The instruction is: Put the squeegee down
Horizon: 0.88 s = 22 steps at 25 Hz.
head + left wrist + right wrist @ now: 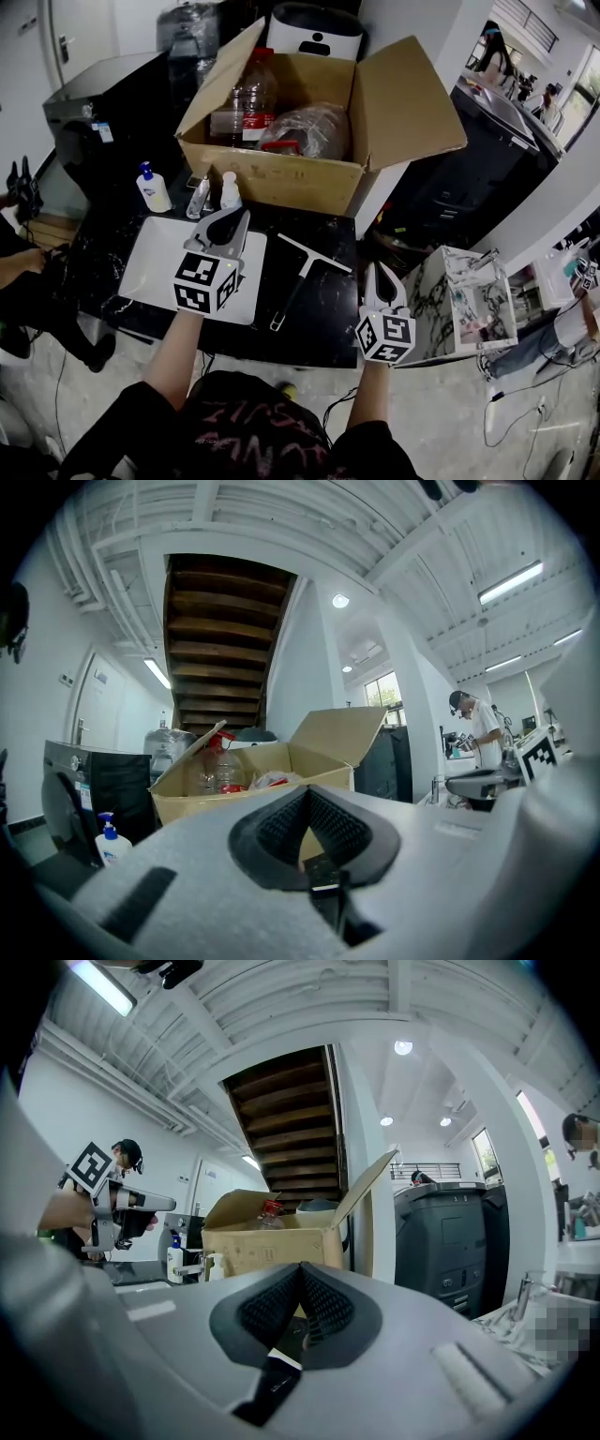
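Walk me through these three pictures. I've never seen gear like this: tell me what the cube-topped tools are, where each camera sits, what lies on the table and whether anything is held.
A person stands at a black marbled table with a hand tool in each hand. These tools are two-jaw grippers, each carrying a cube covered in square markers. The wide picture comes from a camera on the person's head, looking steeply down. The other two come from cameras riding on the grippers, looking along their jaws.

The left gripper is over a flat white board. The right gripper is near the table's right edge. Both have their jaws shut and hold nothing.

Between them a T-shaped squeegee with a thin dark handle lies on the table, untouched. Behind stand an open brown cardboard box and small white bottles.
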Each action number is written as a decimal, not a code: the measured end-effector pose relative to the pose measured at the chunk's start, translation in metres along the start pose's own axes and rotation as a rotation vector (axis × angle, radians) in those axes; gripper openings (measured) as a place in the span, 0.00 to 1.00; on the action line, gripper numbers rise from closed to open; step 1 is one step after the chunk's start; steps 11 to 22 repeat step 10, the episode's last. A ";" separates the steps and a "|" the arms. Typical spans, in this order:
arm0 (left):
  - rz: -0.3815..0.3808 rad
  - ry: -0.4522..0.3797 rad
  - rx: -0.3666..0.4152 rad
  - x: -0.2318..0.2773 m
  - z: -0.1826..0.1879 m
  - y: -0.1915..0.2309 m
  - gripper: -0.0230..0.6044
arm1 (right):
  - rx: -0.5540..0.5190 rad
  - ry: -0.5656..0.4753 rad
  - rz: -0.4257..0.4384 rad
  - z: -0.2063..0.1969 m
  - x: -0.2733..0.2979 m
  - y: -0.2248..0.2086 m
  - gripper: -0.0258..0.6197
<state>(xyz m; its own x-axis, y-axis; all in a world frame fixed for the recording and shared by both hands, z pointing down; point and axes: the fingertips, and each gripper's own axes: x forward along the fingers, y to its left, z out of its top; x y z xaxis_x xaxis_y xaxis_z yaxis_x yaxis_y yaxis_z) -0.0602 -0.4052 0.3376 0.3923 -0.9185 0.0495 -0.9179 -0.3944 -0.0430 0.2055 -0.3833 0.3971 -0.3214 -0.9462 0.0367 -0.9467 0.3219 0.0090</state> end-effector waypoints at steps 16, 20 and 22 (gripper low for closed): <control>-0.007 0.003 0.002 0.001 -0.002 -0.002 0.04 | -0.001 0.000 -0.001 0.000 0.000 0.000 0.04; -0.007 0.003 0.002 0.001 -0.002 -0.002 0.04 | -0.001 0.000 -0.001 0.000 0.000 0.000 0.04; -0.007 0.003 0.002 0.001 -0.002 -0.002 0.04 | -0.001 0.000 -0.001 0.000 0.000 0.000 0.04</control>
